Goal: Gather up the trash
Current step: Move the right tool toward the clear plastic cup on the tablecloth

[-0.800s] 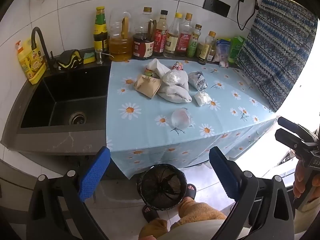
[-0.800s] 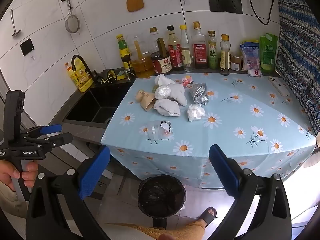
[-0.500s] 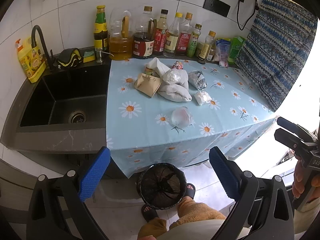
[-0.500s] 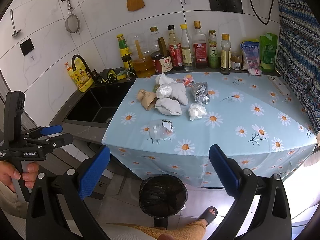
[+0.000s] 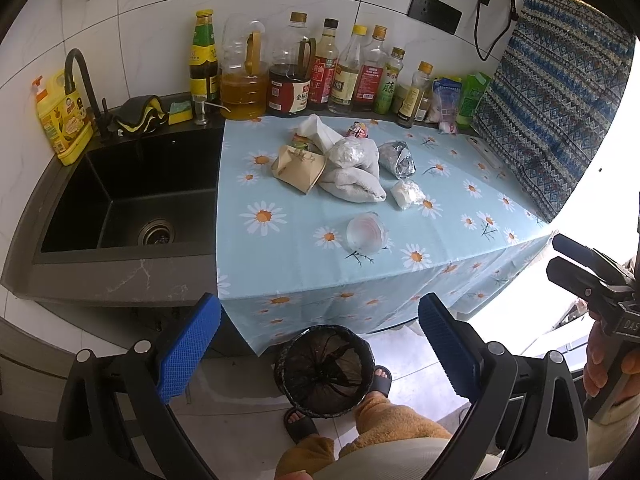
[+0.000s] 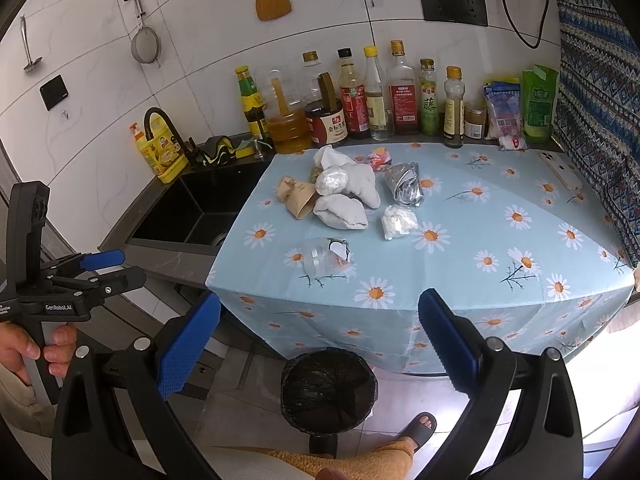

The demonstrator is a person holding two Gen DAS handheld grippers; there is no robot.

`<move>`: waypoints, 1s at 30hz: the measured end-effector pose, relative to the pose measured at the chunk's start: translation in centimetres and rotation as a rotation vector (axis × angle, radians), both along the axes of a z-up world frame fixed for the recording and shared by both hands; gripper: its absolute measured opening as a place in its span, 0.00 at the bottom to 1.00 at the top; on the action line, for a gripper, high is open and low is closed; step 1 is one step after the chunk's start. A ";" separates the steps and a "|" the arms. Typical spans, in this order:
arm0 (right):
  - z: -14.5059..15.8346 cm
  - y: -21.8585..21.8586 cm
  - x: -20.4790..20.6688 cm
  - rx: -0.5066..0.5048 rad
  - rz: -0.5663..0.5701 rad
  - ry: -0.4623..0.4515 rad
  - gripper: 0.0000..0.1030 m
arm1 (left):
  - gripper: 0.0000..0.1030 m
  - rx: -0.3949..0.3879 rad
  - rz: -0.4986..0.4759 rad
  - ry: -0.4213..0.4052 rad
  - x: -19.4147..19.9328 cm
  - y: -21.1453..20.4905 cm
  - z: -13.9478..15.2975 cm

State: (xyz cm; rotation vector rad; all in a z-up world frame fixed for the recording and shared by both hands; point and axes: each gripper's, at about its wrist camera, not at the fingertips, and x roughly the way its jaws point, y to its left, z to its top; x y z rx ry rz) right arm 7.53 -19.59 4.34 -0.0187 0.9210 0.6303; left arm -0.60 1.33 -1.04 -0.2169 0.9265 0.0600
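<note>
1. Both claws, left (image 5: 319,344) and right (image 6: 319,344), gape fully and hold nothing; I keep them back from the desk (image 6: 460,280).
2. Trash pile (image 6: 344,196) sits mid-desk, clear cup (image 6: 326,258) nearest the edge.
3. Bin (image 6: 328,390) stands on the floor below that edge, likely for short drops.

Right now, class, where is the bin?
In both views the bin stands on the floor below the tablecloth's front edge, beside a sandalled foot.
</note>
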 end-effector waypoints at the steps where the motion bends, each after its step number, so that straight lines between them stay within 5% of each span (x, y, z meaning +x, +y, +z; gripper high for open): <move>1: 0.0 0.0 0.0 -0.001 0.001 0.000 0.95 | 0.93 0.000 0.000 0.000 0.0 0.0 0.0; 14: -0.2 0.8 -0.2 -0.028 -0.002 0.000 0.95 | 0.93 -0.008 -0.002 -0.007 -0.8 1.2 -0.2; 16: -0.2 0.9 -0.2 0.037 -0.004 0.001 0.95 | 0.93 -0.013 -0.009 -0.009 -0.9 1.4 -0.1; 24: -0.1 1.3 -0.7 -0.037 -0.028 -0.051 0.95 | 0.93 -0.025 -0.052 0.003 -0.9 1.7 -0.6; 30: -0.4 0.9 0.5 -0.067 -0.032 0.044 0.95 | 0.93 -0.029 -0.065 0.034 0.2 1.6 -1.4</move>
